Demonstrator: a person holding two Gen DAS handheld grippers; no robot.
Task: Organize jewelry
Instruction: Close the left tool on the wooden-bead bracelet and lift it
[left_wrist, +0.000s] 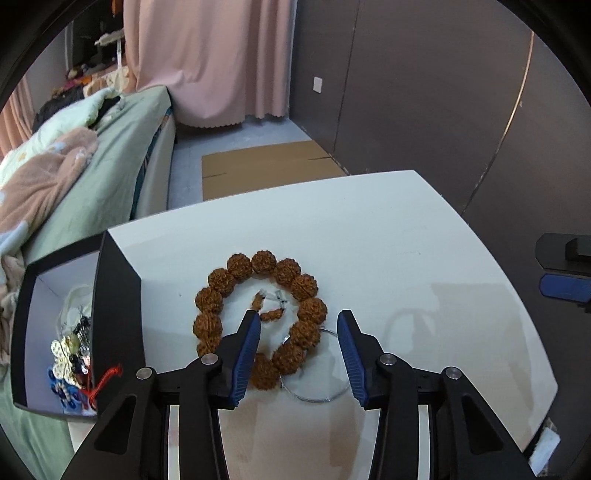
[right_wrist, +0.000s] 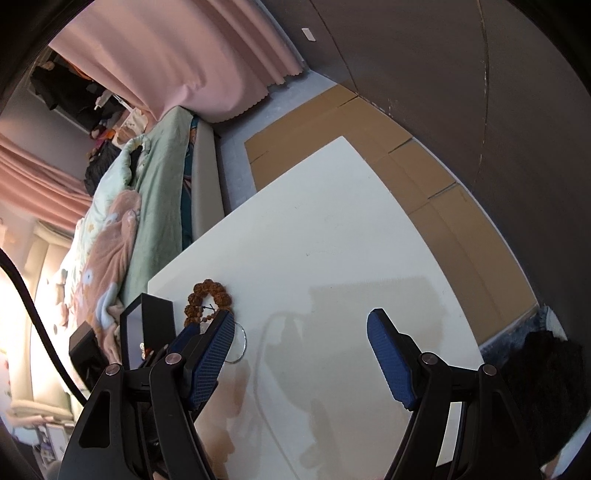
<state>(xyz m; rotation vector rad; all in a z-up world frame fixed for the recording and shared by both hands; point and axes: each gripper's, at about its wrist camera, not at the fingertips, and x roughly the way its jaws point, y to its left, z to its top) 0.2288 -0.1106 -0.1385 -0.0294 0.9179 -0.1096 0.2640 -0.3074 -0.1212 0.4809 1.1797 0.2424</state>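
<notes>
Brown, knobbly seed beads, about fourteen where they can be counted, form one bracelet (left_wrist: 258, 317) lying flat on the white table (left_wrist: 369, 240), with a short tassel and knot inside its ring. One thin silver wire bangle (left_wrist: 321, 387) lies just beside it, tucked partly under the beads on the near right side. One black box (left_wrist: 118, 295) with a white lining stands at the table's left edge, holding a jumble of small trinkets too tangled to count. The left gripper (left_wrist: 297, 321) hovers above the bracelet with its two blue-padded jaws apart and empty; the left pad sits over the ring's middle, the right pad just outside the beads, so the bracelet's right side lies between them. The right gripper (right_wrist: 301, 319) is also spread wide and empty, above bare table well right of the bracelet (right_wrist: 208, 299).
</notes>
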